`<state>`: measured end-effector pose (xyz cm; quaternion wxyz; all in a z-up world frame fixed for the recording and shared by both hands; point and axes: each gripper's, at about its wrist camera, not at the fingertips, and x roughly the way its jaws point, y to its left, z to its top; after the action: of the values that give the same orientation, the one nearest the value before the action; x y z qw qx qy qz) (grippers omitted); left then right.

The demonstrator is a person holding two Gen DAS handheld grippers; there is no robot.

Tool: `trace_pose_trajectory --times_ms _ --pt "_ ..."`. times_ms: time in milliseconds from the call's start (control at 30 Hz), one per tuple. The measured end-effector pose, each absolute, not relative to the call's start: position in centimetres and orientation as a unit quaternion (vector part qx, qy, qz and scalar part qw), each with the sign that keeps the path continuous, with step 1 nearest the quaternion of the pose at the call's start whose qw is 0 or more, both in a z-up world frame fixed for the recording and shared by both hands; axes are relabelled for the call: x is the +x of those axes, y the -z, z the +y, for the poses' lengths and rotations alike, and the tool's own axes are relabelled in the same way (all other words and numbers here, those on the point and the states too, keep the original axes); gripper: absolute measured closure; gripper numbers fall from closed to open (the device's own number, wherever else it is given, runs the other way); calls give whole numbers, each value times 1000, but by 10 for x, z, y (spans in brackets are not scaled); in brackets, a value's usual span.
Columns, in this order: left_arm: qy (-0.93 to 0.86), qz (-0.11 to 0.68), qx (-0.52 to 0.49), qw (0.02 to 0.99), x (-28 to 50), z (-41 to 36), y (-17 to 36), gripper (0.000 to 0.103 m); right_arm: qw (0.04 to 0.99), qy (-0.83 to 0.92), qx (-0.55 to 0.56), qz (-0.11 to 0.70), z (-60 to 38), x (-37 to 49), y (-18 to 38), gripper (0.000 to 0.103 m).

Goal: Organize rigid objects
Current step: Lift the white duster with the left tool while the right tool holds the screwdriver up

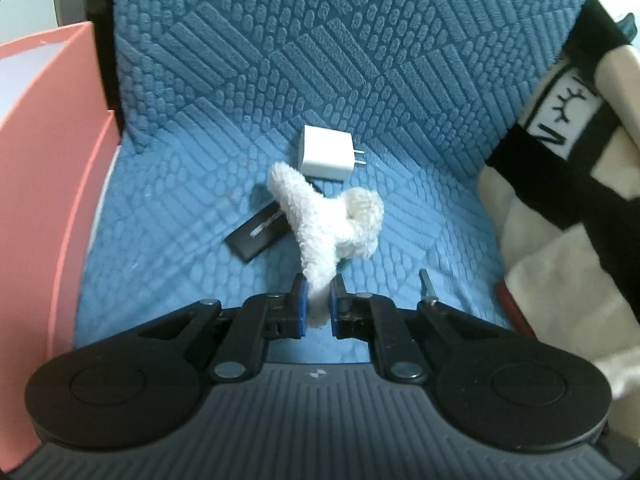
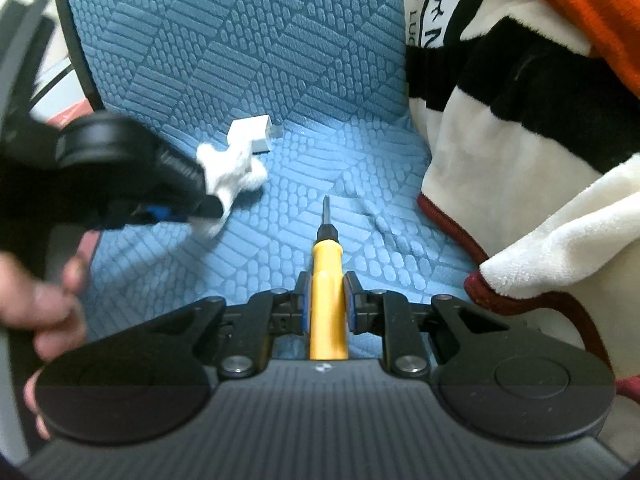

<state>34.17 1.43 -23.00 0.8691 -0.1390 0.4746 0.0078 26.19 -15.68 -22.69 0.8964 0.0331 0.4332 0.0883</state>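
My left gripper (image 1: 319,286) is shut on a white fluffy knotted cloth piece (image 1: 324,216) and holds it above the blue seat cushion (image 1: 168,240). Behind it lie a white charger plug (image 1: 326,155) and a flat black device (image 1: 258,232), which the cloth partly hides. My right gripper (image 2: 327,280) is shut on the handle of a yellow screwdriver (image 2: 326,280), whose tip points forward over the cushion. The left gripper with the cloth (image 2: 230,172) shows at the left of the right wrist view, with the charger (image 2: 256,130) behind it. The screwdriver's tip (image 1: 426,282) shows in the left wrist view.
A pink box (image 1: 44,184) stands at the left of the seat. A cream, black and orange blanket (image 2: 520,128) is piled on the right side (image 1: 568,200). The blue quilted backrest (image 1: 304,40) rises behind the objects.
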Motion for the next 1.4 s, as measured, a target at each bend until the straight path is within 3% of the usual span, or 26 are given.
trace_pose_trajectory --times_ms 633,967,1033,1100,1133,1400 --pt "28 519 -141 843 229 24 207 90 885 -120 31 449 -143 189 212 82" --pt "22 528 -160 834 208 29 211 89 880 -127 27 456 -143 181 216 81" --pt "20 531 -166 831 210 31 212 79 882 -122 25 455 -144 181 217 79" --pt "14 532 -180 827 214 35 213 55 880 -119 24 459 -144 183 219 78" --pt "14 529 -188 828 215 38 213 51 879 -118 23 461 -142 184 221 78" --pt "18 523 -201 828 226 42 213 46 875 -115 -2 471 -132 188 229 76"
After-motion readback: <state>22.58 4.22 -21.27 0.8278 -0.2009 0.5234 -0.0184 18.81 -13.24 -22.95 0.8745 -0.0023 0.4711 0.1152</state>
